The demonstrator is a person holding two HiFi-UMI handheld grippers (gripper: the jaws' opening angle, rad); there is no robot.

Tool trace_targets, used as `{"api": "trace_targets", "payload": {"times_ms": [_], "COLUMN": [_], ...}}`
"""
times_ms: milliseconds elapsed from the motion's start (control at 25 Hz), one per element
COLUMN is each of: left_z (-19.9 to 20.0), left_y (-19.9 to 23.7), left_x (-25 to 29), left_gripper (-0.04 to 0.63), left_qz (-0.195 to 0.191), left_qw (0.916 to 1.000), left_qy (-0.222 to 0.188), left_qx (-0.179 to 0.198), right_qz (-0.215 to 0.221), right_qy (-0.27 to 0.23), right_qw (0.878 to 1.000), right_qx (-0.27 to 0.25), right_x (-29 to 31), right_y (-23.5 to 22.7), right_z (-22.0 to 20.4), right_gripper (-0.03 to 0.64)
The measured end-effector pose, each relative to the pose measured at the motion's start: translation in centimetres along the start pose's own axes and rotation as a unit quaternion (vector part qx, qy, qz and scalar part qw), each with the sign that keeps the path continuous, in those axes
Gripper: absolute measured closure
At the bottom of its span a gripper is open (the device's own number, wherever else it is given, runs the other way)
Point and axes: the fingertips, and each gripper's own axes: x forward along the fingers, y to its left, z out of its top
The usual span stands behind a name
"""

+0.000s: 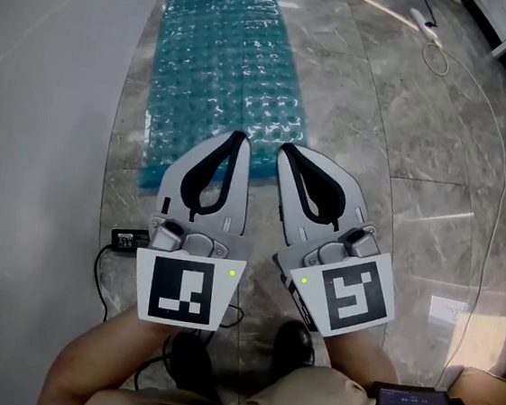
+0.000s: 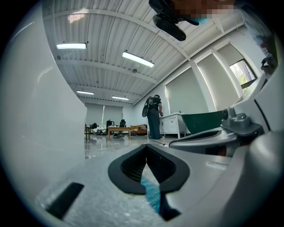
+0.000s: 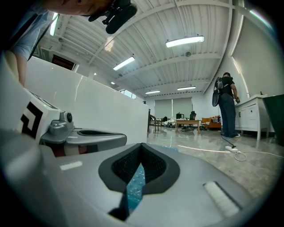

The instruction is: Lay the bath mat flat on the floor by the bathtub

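The grey marble floor (image 1: pixel 375 166) fills most of the head view. The white tub (image 1: pixel 44 128) takes up the left side.

The teal, bubbly mat (image 1: pixel 223 67) lies flat on the floor, lengthwise along the tub, with its left edge just beside the tub wall. Its near end sits under the tips of both grippers as seen from above. It also shows as a teal sliver below the jaws in the left gripper view (image 2: pixel 151 195) and the right gripper view (image 3: pixel 135 186).

The left gripper (image 1: pixel 240 137) and right gripper (image 1: pixel 286 149) are held side by side, close together, pointing along the mat. In the left gripper view (image 2: pixel 146 145) the jaws are pressed together at the tips, with nothing pinched between them. In the right gripper view (image 3: pixel 141 145) the jaws likewise meet at the tips and are empty. Neither gripper touches the mat.

A person (image 3: pixel 226 106) stands far off across the room beside a white cabinet (image 3: pixel 250 117).

A white cord (image 1: pixel 433 54) loops over the floor at the upper right, well apart from the mat. A small black box (image 1: pixel 126 239) with a cable lies on the floor by the tub, near the left gripper's marker cube.
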Motion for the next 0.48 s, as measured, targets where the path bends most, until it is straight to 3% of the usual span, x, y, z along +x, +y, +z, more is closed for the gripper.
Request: {"api": "trace_targets", "payload": {"times_ms": [480], "left_z": [0.27], "left_y": [-0.06], "left_x": [-0.12], "left_gripper": [0.586], "left_qz": [-0.002], "left_qw": [1.0000], "left_qy": [-0.002], "left_qx": [-0.002], "right_qz": [0.002], "right_qy": [-0.003], "right_qw": [1.000], "right_qx": [0.000], "right_x": [-0.15], "right_y": [0.08], "right_z": [0.30], "right_gripper": [0.610]}}
